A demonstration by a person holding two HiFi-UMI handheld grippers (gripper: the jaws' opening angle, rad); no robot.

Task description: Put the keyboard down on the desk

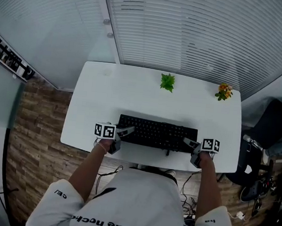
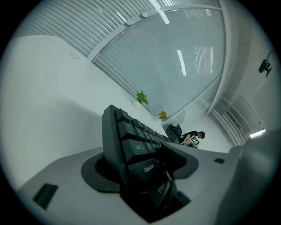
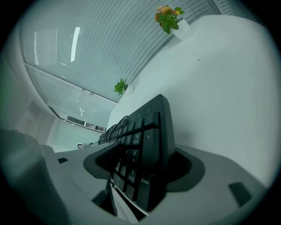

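left gripper (image 2: 140, 150) first: its jaws stand apart with the left end of the keyboard (image 1: 157, 133) between them, the caps lock and shift keys right in my view. one pad sits just beside the key tops and the other faces the underside, and i see no real squeeze on either face (as far as the close view lets me judge). right gripper (image 3: 141, 169) is the mirror of it: jaws apart, the number-pad end of the keyboard between them, pads near both faces but not clamped on.

from the head view, the keyboard lies flat on the white desk (image 1: 133, 91), long side running left to right, near the edge closest to me. the two grippers sit at its two short ends, each marker cube (image 1: 104, 130) just outside the end it serves, and my forearms come up to them from below.

beyond the keyboard, toward the far edge of the desk, a small green plant (image 1: 168, 81) stands roughly in line with its middle, and a small orange-flowered plant (image 1: 224, 91) stands past its right end, well apart from it. behind both runs a wall of pale blinds (image 1: 199, 31).
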